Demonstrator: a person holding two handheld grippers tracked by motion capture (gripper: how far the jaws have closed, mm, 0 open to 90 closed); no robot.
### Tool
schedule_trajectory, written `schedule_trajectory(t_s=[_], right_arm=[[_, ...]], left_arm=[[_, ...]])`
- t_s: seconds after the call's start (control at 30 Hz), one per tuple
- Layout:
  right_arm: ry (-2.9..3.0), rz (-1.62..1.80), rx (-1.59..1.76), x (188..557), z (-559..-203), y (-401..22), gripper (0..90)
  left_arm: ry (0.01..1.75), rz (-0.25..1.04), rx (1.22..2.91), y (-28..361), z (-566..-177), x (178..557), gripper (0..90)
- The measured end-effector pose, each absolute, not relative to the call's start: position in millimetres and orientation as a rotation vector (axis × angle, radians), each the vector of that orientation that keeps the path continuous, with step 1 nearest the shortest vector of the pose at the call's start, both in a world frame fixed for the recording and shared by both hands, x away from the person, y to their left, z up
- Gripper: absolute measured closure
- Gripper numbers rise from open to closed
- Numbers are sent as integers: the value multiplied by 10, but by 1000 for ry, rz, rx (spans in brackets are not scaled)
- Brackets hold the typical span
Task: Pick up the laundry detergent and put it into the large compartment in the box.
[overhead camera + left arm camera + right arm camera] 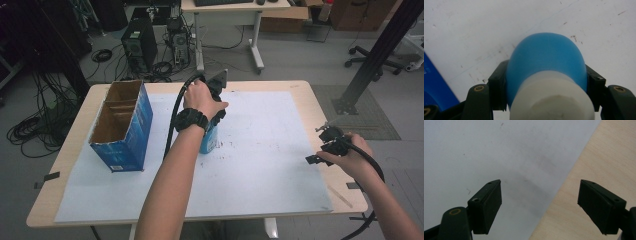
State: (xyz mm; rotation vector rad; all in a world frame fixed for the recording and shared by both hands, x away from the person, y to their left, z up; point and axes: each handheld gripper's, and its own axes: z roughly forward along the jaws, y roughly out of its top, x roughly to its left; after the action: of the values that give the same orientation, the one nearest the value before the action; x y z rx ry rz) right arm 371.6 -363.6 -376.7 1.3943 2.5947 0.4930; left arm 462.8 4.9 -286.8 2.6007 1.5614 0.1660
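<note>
Now the left tool has the blue bottle

Upright near the middle of the white sheet [260, 150] that covers the table [305, 90] stands a blue bottle [546, 60] with a white cap [551, 97], and the left tool [546, 82] is clamped on it from above. In the left gripper view the two black jaws sit pressed against the bottle's blue shoulder, one on each side just below the cap, so the grip looks complete (the cap end points up toward the camera, the base rests on the sheet). In the high view the left hand [202, 100] covers most of the bottle [209, 139], with just its lower part showing beneath the wrist.

The relation that matters for the next move is this: the bottle's long axis runs vertical, in line with the left tool, and the open cardboard box [122, 125] with blue sides lies just to the left of it, its mouth facing up and its inside split by dividers. A lift and a short carry leftward would probably bring the bottle over one of those compartments, and the left hand is by far the nearer one for that.

The right tool [539, 207] waits well apart at the right edge of the sheet, its jaws spread wide with nothing between them; the high view shows the right hand [350, 155] resting low there.
</note>
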Motion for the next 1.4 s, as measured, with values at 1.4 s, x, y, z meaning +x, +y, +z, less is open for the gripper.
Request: schedule_trajectory(t_s=[1.4], right_arm=[[2597, 473, 1372, 3688, -3373, -3428, 196]], left_arm=[[1544, 138, 2572, 287, -1683, 4430, 375]])
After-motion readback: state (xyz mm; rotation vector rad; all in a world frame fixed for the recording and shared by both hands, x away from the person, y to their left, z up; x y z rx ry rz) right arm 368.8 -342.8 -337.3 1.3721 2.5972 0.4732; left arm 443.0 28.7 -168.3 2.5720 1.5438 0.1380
